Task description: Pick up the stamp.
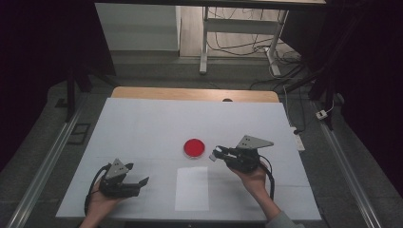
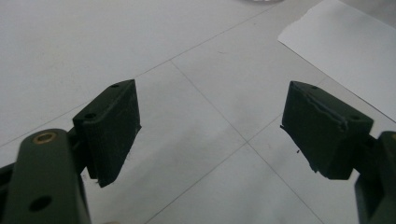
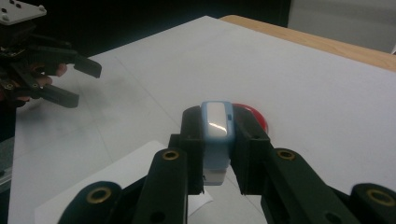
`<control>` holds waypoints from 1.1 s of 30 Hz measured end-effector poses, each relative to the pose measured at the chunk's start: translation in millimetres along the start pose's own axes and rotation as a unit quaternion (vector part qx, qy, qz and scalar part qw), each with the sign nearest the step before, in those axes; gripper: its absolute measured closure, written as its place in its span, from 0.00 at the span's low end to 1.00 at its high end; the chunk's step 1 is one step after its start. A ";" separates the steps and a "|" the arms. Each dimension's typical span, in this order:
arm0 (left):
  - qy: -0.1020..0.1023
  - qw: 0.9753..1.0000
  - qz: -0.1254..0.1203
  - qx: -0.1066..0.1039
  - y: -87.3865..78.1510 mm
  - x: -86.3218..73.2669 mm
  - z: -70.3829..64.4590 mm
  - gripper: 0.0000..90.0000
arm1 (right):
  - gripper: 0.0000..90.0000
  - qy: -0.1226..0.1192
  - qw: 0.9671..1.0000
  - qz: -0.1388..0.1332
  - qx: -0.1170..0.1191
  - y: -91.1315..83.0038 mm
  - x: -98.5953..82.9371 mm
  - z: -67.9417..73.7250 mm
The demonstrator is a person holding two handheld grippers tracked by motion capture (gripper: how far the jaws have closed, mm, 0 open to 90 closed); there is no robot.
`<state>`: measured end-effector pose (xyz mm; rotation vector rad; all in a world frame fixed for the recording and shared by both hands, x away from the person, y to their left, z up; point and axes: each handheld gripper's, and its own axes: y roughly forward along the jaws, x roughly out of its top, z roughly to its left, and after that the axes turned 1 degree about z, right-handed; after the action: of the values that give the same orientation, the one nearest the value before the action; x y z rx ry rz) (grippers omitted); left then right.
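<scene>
- The right tongs (image 3: 217,154) are clamped on a small pale-blue and white block (image 3: 216,140), held above the white worktop (image 1: 142,123) just beside a red dish (image 1: 194,147).
- The left tongs (image 2: 210,126) stand wide apart over bare worktop, near its front left edge.
- A white sheet (image 1: 192,188) lies between the two hands.
</scene>
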<state>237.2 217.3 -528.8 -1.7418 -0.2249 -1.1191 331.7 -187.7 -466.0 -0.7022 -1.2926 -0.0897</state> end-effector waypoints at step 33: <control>-0.004 1.000 -0.010 0.007 -1.2 3.3 -4.4 0.21 | 0.84 -0.001 0.999 -0.003 0.032 23.1 4.2 33.4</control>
<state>235.7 213.1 -525.2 -1.7350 -0.2558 -1.1214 314.8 -150.6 -468.8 -0.6439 -1.2939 -0.0529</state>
